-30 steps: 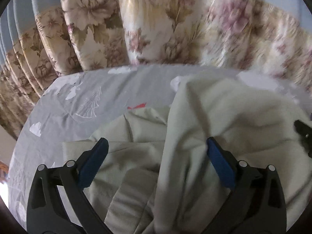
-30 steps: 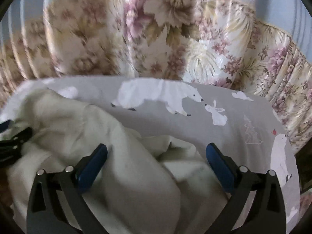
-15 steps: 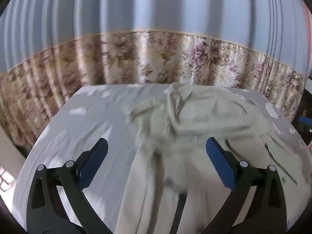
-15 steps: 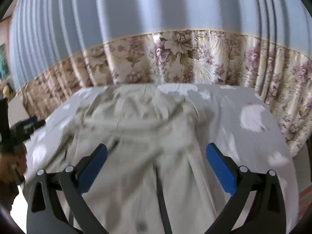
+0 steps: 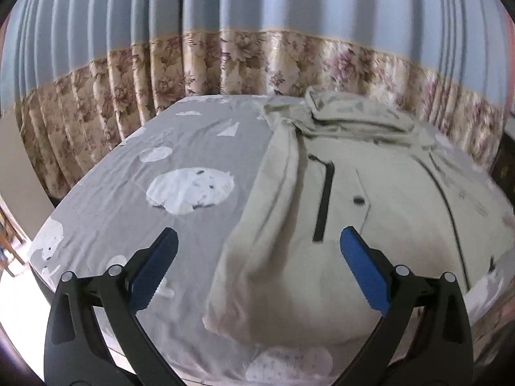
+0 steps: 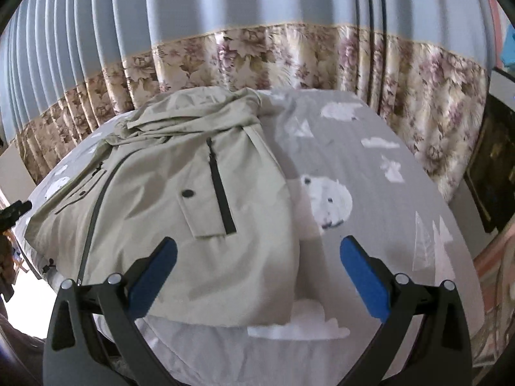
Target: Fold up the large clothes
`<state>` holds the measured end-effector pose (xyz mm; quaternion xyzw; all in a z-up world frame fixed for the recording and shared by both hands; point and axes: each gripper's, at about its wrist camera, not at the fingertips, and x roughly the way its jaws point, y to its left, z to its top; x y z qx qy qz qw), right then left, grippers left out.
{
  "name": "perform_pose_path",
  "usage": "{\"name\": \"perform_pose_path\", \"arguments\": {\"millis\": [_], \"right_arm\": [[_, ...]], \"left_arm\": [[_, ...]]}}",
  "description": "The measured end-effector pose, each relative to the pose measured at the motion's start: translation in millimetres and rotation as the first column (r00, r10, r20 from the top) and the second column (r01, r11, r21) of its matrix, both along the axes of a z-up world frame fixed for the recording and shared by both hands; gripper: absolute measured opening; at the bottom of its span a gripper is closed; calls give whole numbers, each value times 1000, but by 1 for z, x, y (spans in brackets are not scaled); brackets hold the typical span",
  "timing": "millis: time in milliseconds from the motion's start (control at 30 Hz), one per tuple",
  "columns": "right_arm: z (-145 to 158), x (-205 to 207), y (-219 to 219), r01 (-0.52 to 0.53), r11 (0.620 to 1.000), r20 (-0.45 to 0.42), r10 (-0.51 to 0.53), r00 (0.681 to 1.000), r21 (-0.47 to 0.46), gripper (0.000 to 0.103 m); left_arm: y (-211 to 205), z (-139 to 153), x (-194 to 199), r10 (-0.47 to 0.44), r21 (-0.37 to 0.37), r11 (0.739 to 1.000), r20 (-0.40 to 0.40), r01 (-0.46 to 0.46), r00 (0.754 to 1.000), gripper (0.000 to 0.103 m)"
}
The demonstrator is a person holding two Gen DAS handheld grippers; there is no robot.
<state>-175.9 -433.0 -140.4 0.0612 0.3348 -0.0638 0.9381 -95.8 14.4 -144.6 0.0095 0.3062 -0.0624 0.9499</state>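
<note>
A large beige jacket [image 5: 347, 199] [image 6: 180, 193] with dark zippers and a snap pocket lies spread on the bed, hood end toward the curtain. In the left wrist view its left sleeve runs down the jacket's side toward me. My left gripper [image 5: 257, 273] hovers open above the jacket's near hem and left edge, holding nothing. My right gripper [image 6: 257, 276] hovers open over the jacket's near right corner, also empty. Both sets of blue pads stand wide apart, clear of the fabric.
The bed has a grey sheet [image 5: 180, 160] [image 6: 370, 173] with white animal prints. A blue and floral curtain [image 5: 257, 48] [image 6: 289, 54] hangs behind it. A dark cabinet [image 6: 489, 167] stands at the right. The other gripper's tip [image 6: 14, 212] shows at the left edge.
Both grippers have pulled back and up from the jacket toward the bed's near edge. The bunched fabric that was under the fingers a second ago now lies spread out flat.
</note>
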Motion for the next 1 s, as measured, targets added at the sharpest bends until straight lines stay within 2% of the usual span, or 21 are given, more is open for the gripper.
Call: {"name": "perform_pose_path", "arguments": {"millis": [133, 267, 567, 633, 700, 733, 800, 833, 867, 900, 933, 967, 1000], "right_arm": [[-7, 2, -2, 19, 1000, 0, -19, 1000, 24, 101], [-18, 6, -4, 37, 999, -24, -37, 999, 19, 101], [-37, 12, -4, 46, 998, -59, -43, 997, 50, 101], [-41, 15, -1, 30, 998, -72, -27, 997, 51, 94], [-44, 17, 3, 9, 998, -86, -4, 996, 60, 67], [-45, 17, 8, 0, 998, -87, 5, 996, 55, 61], [-44, 19, 14, -16, 999, -94, 19, 995, 28, 42], [-43, 20, 19, -30, 999, -99, 31, 995, 13, 35], [-42, 20, 21, -36, 999, -100, 37, 994, 9, 21], [-40, 21, 22, -42, 999, -103, 42, 994, 3, 17], [-39, 21, 22, -46, 999, -109, 46, 993, 2, 15], [-37, 21, 22, -49, 999, -109, 50, 993, 11, 11], [-33, 20, 20, -50, 998, -101, 53, 994, 32, 10]], "left_arm": [[-2, -8, -1, 12, -36, 999, -34, -14, 999, 100], [-3, -20, 5, 46, -28, 998, -103, -49, 994, 100], [-5, -38, 11, 52, -16, 998, -166, -56, 985, 100], [-8, -44, 12, 44, -21, 999, -179, -49, 983, 99], [-11, -47, 11, 38, -20, 999, -182, -43, 983, 98], [-13, -48, 10, 31, -5, 999, -173, -33, 984, 94], [-18, -49, 8, 5, 15, 1000, -163, -3, 987, 86], [-19, -48, 8, -7, 10, 1000, -160, 8, 987, 75], [-20, -47, 7, -20, 6, 1000, -156, 21, 988, 55], [-23, -45, 7, -38, 4, 999, -154, 39, 987, 42], [-25, -44, 7, -60, 5, 998, -156, 62, 986, 22], [-28, -42, 7, -86, 0, 996, -164, 87, 983, 16], [-29, -40, 8, -95, -8, 995, -169, 95, 981, 14]]}}
